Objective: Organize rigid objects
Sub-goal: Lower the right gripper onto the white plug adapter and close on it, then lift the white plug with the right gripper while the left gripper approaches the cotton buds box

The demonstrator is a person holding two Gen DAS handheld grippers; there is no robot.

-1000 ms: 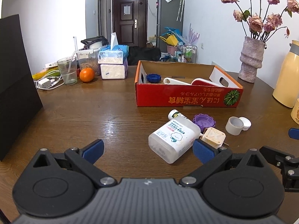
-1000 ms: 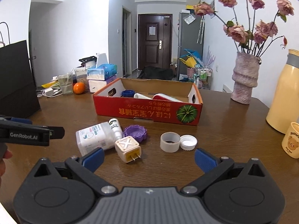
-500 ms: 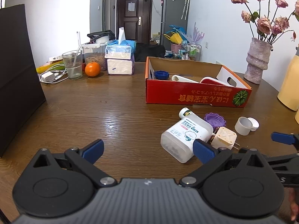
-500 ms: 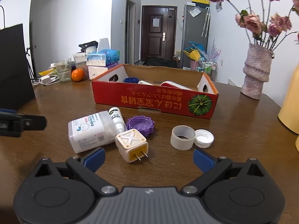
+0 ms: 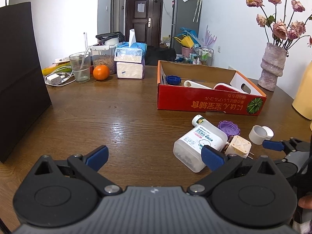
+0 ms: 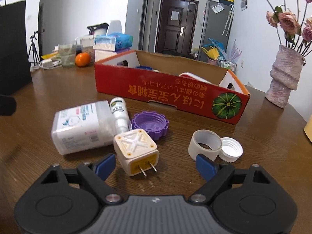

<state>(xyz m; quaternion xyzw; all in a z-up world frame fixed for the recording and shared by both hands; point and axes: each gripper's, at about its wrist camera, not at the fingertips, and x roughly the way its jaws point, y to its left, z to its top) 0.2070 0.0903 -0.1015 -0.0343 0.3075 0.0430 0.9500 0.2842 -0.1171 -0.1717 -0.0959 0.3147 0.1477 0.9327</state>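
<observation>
Six loose things lie in a cluster on the desk [image 6: 195, 175] before the red cardboard box [image 6: 171, 97]: one plastic bottle [image 6: 81, 128] on its side, one small white vial [image 6: 120, 117], one purple cap [image 6: 150, 123], one cream plug adapter [image 6: 136, 150], one tape roll [image 6: 204, 144] and one white cap [image 6: 231, 149]. Right tool [image 6: 154, 165] is closing, jaws wide either side of the adapter, pads not touching it. Left tool [image 5: 154, 157] hangs wide open and empty over bare desk left of the bottle.

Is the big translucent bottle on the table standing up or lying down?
Lying down: the translucent bottle rests on its side on the table, label facing up.
</observation>
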